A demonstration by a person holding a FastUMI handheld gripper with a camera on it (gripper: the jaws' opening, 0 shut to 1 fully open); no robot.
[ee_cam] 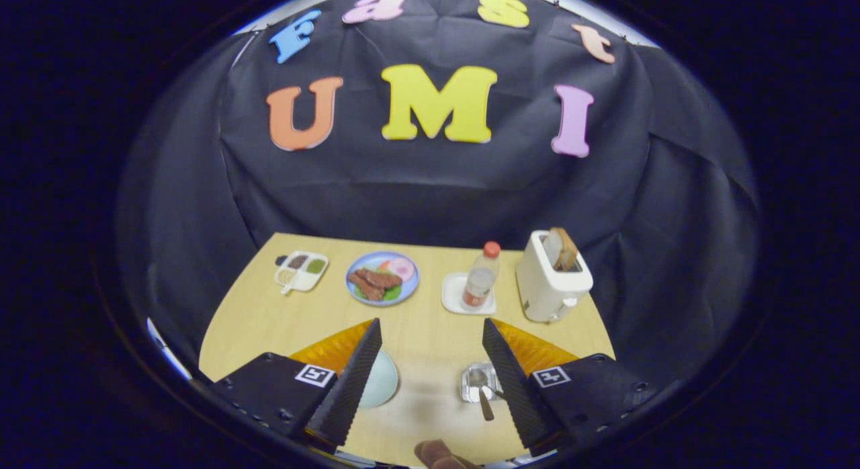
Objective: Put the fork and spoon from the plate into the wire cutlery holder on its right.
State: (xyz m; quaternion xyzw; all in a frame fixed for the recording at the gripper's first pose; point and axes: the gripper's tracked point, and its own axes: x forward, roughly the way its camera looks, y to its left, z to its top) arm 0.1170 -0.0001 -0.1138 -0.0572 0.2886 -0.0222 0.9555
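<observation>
My hand-held gripper (430,351) hangs above the near part of the wooden desk (430,308) with its fingers spread wide apart and nothing between them but bare desk.

The pale plate (381,383) lies under my left finger, which covers most of it; I cannot see a fork on the part that shows. To the plate's right, just inside my right finger, stands the wire cutlery holder (476,383), partly hidden by that finger. A spoon (481,388) sits in it, bowl up, handle pointing toward me.

Beyond the fingers, along the far side of the desk, runs a row of things:
- a white divided dish (302,270) with small heaps of food,
- a blue plate (382,278) with toy meat and greens,
- a clear bottle (481,277) with a red cap, upright on a small white square tray (457,297),
- a white toaster (552,281) with a slice of bread standing out of its slot.

A brown object (438,453) lies at the desk's near edge, between the fingers; I cannot tell what it is.
</observation>
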